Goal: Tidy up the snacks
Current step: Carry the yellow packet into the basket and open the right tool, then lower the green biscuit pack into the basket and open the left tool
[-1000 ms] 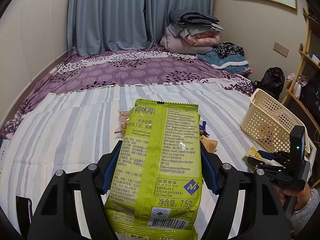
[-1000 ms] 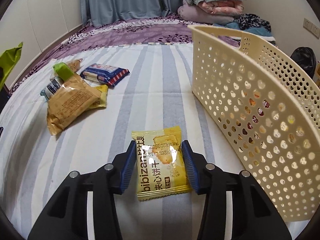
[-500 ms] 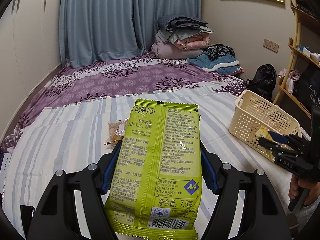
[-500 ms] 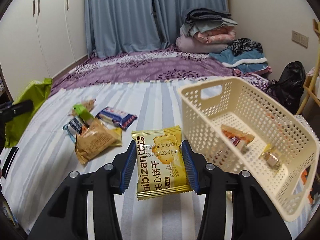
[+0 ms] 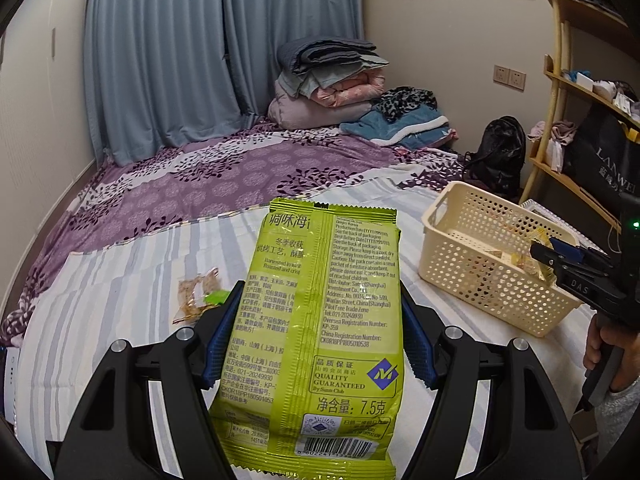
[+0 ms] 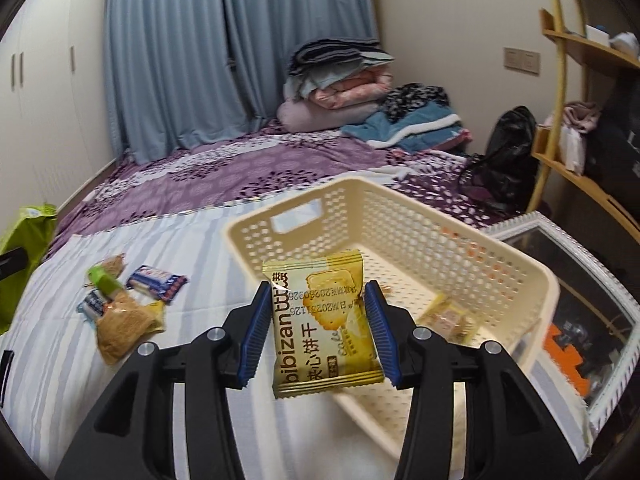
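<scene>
Each hand-held gripper (image 5: 316, 344) (image 6: 316, 336): black frame w/ silver screws, ribbed blue pads (image 6: 256, 336); grey sleeve (image 5: 616, 412).

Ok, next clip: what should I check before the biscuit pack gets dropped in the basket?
1. The biscuit pack hangs over the basket: ok.
2. The right tool is releasing: jaws have just been opening, pack between them, pads look barely clear: ok.
3. Free floor in basket: ok.
4. The left tool clamps the green pack: ok.
5. No snacks on the bed: not ok, several lie there.
</scene>
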Tool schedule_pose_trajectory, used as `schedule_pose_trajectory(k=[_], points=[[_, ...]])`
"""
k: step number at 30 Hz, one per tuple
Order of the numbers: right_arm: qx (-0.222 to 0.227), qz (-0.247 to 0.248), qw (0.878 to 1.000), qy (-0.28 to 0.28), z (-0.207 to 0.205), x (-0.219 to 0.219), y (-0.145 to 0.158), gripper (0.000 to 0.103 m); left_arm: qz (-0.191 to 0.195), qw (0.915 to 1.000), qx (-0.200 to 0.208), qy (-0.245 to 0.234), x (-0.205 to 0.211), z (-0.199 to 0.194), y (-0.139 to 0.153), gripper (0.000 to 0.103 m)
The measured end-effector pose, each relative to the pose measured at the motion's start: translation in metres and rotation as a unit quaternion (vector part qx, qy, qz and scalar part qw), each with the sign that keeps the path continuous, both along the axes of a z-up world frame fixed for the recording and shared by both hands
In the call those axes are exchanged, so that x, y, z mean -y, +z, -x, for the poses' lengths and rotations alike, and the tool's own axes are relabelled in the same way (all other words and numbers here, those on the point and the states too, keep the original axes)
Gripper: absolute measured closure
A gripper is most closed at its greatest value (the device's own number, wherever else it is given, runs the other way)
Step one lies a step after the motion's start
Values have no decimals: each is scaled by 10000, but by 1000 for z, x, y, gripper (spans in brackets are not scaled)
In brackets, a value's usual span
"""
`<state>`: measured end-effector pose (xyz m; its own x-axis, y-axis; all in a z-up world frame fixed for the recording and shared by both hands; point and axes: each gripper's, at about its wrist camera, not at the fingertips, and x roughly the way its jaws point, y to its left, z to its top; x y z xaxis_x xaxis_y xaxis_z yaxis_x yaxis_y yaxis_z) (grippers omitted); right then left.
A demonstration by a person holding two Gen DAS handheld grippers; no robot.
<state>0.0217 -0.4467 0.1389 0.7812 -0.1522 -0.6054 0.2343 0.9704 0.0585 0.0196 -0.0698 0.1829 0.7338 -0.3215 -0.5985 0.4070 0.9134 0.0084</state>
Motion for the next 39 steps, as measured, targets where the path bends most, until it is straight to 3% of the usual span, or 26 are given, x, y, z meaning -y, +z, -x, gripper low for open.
schedule_pose_trajectory(k=[2, 4, 17, 31, 32, 35, 39], points=[[16, -23, 9998, -172, 4, 12, -3, 36, -14, 9999, 27, -98, 12, 1, 3, 31], [29, -64, 9995, -309, 7, 21, -5, 32, -14, 9998, 55, -201, 24, 1, 7, 31], [76, -185, 9981, -590, 25, 45, -16, 27, -121, 9932, 349, -1102, 126, -5, 29, 31], [111, -238, 9969, -742, 33, 62, -19, 27, -36, 9815, 106, -1910, 236, -33, 16, 30], [109, -240, 9968, -749, 32, 62, -19, 27, 2, 9806, 74, -1957, 243, -35, 14, 29], [107, -256, 9967, -768, 33, 63, -20, 27, 12, 9804, 74, -1971, 258, -39, 10, 8], [114, -219, 9967, -771, 33, 63, -20, 27, -43, 9798, 84, -1995, 264, -38, 5, 8]])
